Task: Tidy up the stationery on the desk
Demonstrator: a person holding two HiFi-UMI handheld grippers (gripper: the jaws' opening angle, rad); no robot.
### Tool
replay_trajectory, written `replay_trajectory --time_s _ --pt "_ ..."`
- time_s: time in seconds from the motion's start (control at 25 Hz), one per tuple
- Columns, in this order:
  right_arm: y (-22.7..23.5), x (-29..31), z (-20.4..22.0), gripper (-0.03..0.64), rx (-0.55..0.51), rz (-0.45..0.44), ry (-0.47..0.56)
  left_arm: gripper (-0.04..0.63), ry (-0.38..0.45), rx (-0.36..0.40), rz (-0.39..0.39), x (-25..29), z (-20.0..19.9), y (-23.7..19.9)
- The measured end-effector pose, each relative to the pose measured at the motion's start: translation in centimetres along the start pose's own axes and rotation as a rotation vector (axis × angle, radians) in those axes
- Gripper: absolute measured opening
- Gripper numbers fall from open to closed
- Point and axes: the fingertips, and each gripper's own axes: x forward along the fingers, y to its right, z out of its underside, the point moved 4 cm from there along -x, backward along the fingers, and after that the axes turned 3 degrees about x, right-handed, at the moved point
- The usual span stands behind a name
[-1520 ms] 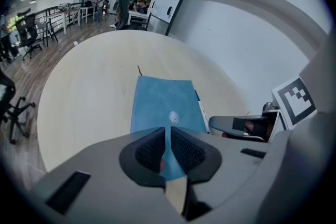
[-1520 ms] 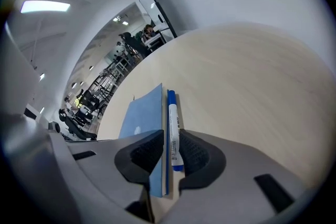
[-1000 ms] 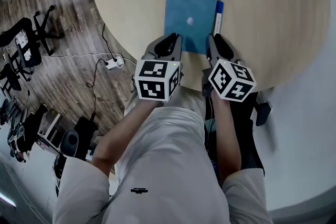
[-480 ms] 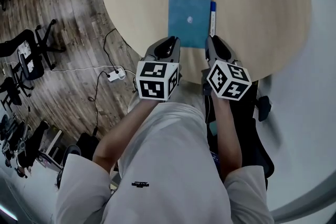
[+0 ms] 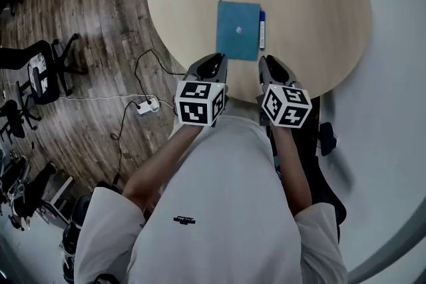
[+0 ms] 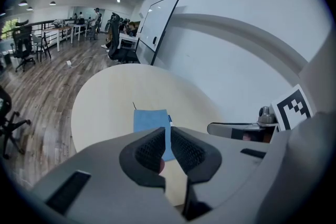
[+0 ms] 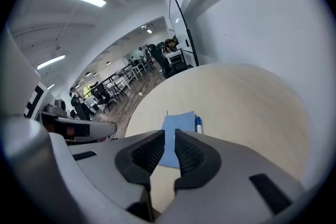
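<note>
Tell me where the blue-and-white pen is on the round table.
In the head view, the blue-and-white pen lies on the round pale wooden table, alongside the right edge of the blue rectangular notebook.

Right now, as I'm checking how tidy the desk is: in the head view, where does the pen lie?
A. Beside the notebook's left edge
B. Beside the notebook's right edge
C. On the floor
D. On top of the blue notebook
B: in the head view the pen lies on the table, parallel to the right edge of the blue notebook.
</note>
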Motion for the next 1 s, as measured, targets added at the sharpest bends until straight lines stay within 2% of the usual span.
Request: replay_trajectory --time_s 0.16,0.36,0.48,0.68,0.92,1.0 --pt "-0.7 -2.8 -0.3 0.083 0.003 -0.033 0.015 0.048 0.026 -0.001 -0.005 -1.9 -0.7 1.7" --pt "-1.8 -5.7 -1.4 0.082 -0.028 -0.027 0.076 0.048 0.042 0.063 0.026 -4.2 -1.7 4.2" --pt "-3.1 -7.1 -1.6 0.082 -0.018 -0.045 0.095 0.048 0.048 0.084 0.054 -5.7 -1.6 5.5" --pt "-4.5 -8.0 -1.5 0.081 -0.066 -0.070 0.119 0.048 0.058 0.107 0.070 -5.7 -1.8 6.2" --pt "-2.5 -7.3 -1.6 0.060 0.047 -0.052 0.111 0.048 0.093 0.117 0.076 -5.0 -3.1 6.0" --pt "-2.4 -7.3 -1.5 0.056 0.053 -0.050 0.106 0.048 0.095 0.127 0.080 -4.9 -3.1 6.2"
